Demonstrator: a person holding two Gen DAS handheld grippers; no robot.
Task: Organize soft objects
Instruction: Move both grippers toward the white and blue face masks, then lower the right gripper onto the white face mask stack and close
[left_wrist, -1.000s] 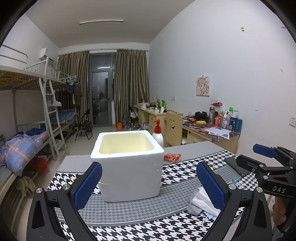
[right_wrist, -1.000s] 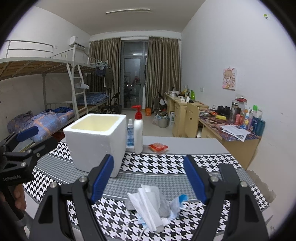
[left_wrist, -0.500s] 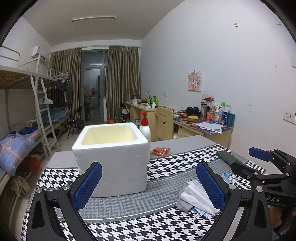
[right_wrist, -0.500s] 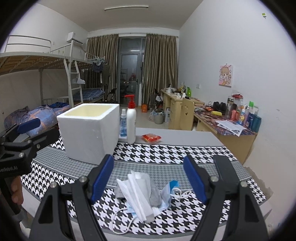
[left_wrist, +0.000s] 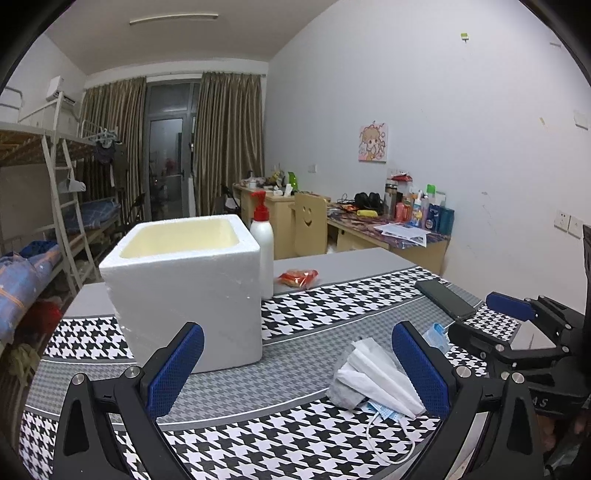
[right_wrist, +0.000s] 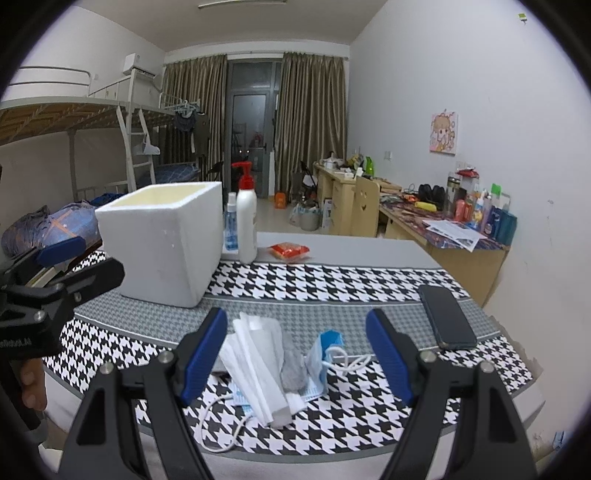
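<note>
A loose pile of face masks (right_wrist: 269, 365), white, grey and blue with white ear loops, lies near the front edge of the houndstooth table (right_wrist: 332, 284). My right gripper (right_wrist: 295, 354) hovers open above and just before the pile, nothing between its blue pads. From the left wrist view the masks (left_wrist: 373, 380) sit to the right, beside my open left gripper (left_wrist: 295, 369), which faces the white foam box (left_wrist: 184, 291). The box is open-topped and stands upright at the table's left.
A white pump bottle (right_wrist: 246, 218) and a small blue spray bottle (right_wrist: 231, 225) stand behind the box. An orange snack packet (right_wrist: 290, 251) lies at the back. A black phone (right_wrist: 445, 317) rests at the right. Desks and bunk beds line the room.
Both grippers have sunk lower and tipped toward the table. The masks now sit higher in both views, and the phone has come into the right wrist view. Jaws kept their width.
</note>
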